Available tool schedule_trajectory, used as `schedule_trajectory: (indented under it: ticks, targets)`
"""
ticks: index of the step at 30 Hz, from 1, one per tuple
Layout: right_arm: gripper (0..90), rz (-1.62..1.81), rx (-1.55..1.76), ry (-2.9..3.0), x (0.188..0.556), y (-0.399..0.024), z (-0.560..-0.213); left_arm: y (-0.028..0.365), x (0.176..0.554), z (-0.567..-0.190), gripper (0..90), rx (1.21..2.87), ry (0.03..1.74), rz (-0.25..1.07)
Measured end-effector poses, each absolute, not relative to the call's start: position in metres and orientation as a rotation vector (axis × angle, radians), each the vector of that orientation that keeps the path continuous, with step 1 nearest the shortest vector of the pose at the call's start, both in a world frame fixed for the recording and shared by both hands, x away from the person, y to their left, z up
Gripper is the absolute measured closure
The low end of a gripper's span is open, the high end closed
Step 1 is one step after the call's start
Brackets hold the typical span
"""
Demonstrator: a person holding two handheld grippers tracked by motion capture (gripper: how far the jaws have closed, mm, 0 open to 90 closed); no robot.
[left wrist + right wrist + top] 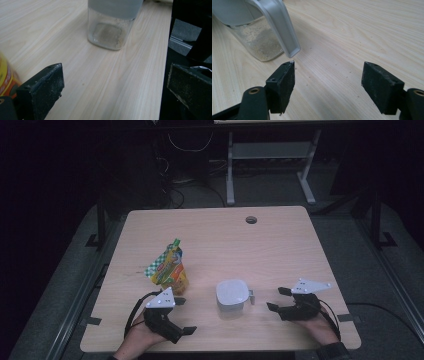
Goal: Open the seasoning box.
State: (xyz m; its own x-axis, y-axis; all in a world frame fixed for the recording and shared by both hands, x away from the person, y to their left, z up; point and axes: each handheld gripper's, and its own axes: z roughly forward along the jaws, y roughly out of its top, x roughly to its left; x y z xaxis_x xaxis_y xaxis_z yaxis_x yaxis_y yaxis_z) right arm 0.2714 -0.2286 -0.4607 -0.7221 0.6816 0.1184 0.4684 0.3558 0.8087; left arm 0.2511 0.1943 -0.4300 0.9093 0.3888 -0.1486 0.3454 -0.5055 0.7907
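Claw on the right lies low over the tabletop at about four o'clock from its centre, jaws pointing toward nine o'clock at the clear container with the white lid; the jaws stand wide with nothing between them. The right hand comes up from the bottom edge at about five o'clock, wrist near the tabletop's front edge, the grey three-cornered plate on top of the claw facing up. In the right gripper view the container's grey lid tab slopes down to end just above the tip of the left-hand jaw, close to it but apart, and the container shows pale grains on its bottom. The left claw sits at about seven o'clock from the tabletop's centre, its jaws also wide and holding nothing, aimed toward three o'clock; the left hand enters from the bottom edge with the wrist bent. In the left gripper view the container stands upright on the wood ahead of the jaws, well apart from them. A yellow and green spouted pouch stands upright just beyond the left claw, at about ten o'clock from the container.
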Motion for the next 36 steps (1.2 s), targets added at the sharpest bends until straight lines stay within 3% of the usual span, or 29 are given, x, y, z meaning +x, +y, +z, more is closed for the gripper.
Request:
schedule_trajectory:
  ticks: [28, 31, 36]
  targets:
    - [26.3, 1.305, 1.028, 2.387, 0.272, -0.23, -0.463, 0.15, 0.275, -0.42, 0.4, 2.122, 0.408, 0.076]
    - [26.3, 1.304, 1.029, 2.388, 0.272, -0.23, -0.463, 0.147, 0.278, -0.419, 4.9, 2.109, 0.396, 0.087]
    - [26.3, 1.304, 1.029, 2.391, 0.272, -0.23, -0.463, 0.14, 0.284, -0.419, 4.9, 2.106, 0.367, 0.092]
